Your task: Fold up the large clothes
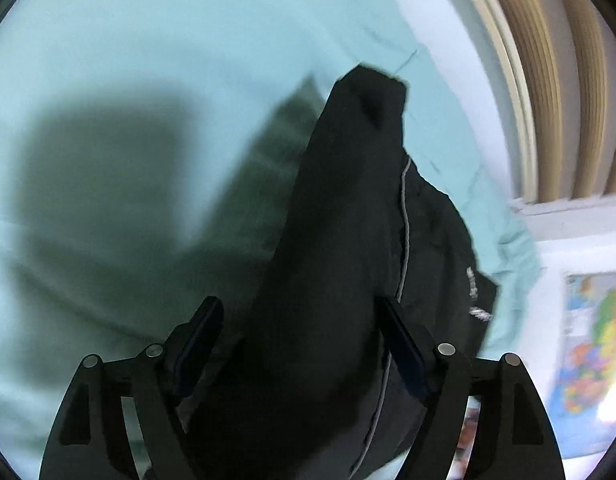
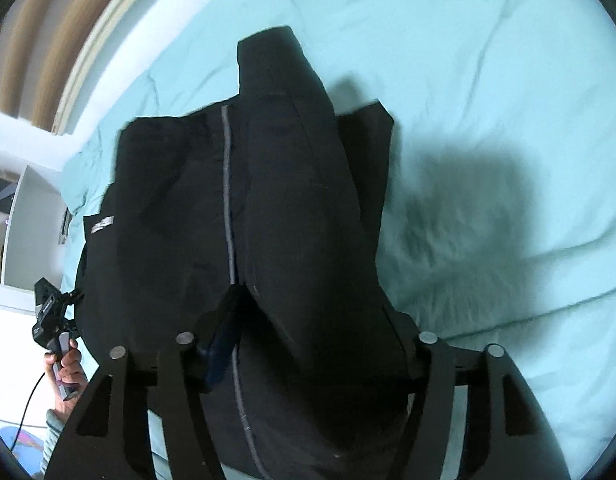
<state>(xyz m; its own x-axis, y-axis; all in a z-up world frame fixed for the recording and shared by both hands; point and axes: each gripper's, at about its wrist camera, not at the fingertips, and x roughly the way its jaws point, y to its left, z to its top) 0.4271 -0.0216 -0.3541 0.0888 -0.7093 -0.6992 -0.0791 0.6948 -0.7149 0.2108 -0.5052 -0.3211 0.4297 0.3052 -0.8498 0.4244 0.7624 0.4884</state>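
The left gripper (image 1: 297, 320) has its jaws spread wide, the black jacket (image 1: 348, 240) bunched between them; whether they pinch it, I cannot tell. The right gripper (image 2: 308, 320) is likewise. The jacket hangs toward twelve o'clock over the teal bed (image 2: 488, 80).

Left gripper (image 1: 295, 320) at lower centre, its 2 fingers (image 1: 199, 340) spread around cloth. Right gripper (image 2: 308, 332) likewise, fingers (image 2: 219, 352) spread; hand (image 2: 65, 368) lower left.
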